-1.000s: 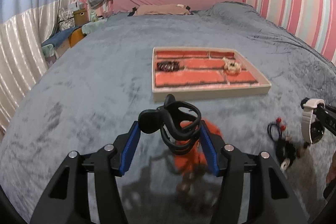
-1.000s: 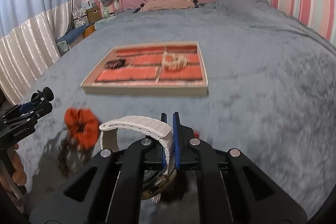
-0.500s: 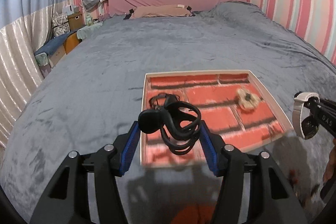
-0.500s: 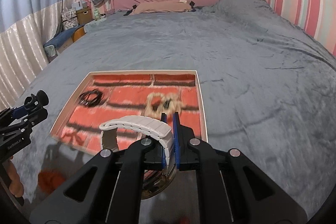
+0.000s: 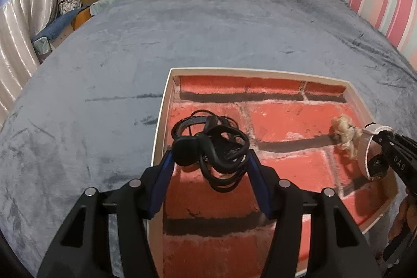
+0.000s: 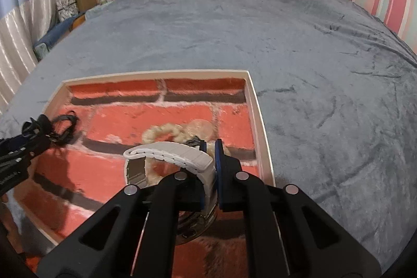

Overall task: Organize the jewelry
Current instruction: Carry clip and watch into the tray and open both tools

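A black coiled hair tie (image 5: 221, 160) is clamped between the left gripper (image 5: 209, 168) fingers and a white watch (image 6: 169, 155) pinched in the right gripper (image 6: 212, 163), both above the red-lined tray (image 5: 159, 127) on the grey bedspread (image 5: 104, 69).

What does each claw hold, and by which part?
Left claw: black hair clip, by its sides. Right claw: white watch, by its strap.
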`<move>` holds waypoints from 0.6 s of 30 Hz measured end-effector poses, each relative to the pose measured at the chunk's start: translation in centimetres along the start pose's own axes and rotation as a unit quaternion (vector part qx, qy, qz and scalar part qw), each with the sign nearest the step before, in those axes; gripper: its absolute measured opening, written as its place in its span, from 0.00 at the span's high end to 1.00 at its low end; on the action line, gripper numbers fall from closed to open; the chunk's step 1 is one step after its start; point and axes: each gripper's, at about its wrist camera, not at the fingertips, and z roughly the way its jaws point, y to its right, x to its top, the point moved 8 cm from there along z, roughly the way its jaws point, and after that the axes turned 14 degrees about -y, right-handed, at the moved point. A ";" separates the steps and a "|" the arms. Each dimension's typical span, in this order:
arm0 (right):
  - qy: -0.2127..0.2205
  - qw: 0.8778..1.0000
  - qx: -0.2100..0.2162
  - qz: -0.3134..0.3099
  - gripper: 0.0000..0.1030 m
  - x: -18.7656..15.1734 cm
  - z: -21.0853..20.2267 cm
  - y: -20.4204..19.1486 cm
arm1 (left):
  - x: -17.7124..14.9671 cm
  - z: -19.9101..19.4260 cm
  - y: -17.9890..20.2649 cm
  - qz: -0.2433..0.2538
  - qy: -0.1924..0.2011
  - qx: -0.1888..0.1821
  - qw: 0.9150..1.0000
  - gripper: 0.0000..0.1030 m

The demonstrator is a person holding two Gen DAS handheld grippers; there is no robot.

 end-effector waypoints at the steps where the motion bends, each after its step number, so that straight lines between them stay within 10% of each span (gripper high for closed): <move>1: -0.005 1.000 -0.001 0.005 0.93 0.0 0.6 0.3 | 0.0 0.4 -0.1 0.001 -0.003 0.005 1.000 0.45; 10: -0.020 1.000 -0.006 0.006 0.90 -0.4 2.0 1.0 | -0.1 1.6 0.3 0.014 0.001 0.027 1.000 0.45; 18: -0.016 0.999 -0.024 -0.016 0.61 -1.1 0.9 0.9 | -0.8 1.5 0.4 0.021 -0.005 0.023 1.000 0.44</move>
